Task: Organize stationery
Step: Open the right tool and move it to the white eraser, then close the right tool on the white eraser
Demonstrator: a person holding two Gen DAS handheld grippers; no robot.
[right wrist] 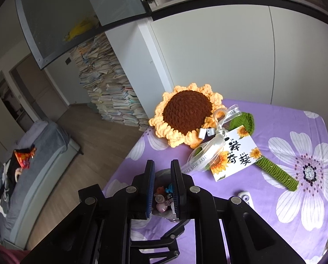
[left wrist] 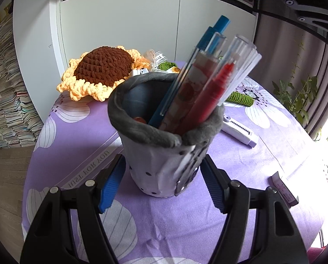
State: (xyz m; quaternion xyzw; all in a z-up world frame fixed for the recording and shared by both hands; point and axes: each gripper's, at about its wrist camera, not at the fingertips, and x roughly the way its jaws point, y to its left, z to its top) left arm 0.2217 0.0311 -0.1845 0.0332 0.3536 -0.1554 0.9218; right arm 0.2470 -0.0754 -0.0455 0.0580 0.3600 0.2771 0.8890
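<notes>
On the purple flowered counter [left wrist: 80,132] we steady the grey plush pen holder [left wrist: 161,154], full of pens [left wrist: 199,83], between our left gripper's [left wrist: 161,187] clamped jaws. Our right gripper [right wrist: 161,189] hovers above, jaws nearly together, empty. Next, we judge, comes fetching the white correction-tape dispenser [left wrist: 241,131] lying nearby.

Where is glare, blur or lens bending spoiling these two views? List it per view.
Left wrist view: window light blows out the right edge, washing out the purple tablecloth there; the pens in the grey pen holder look softly blurred; the cabinet edges bow.
Right wrist view: even light and sharp, with no glare; cabinet lines curve strongly, and dark vignette fills the corners.
</notes>
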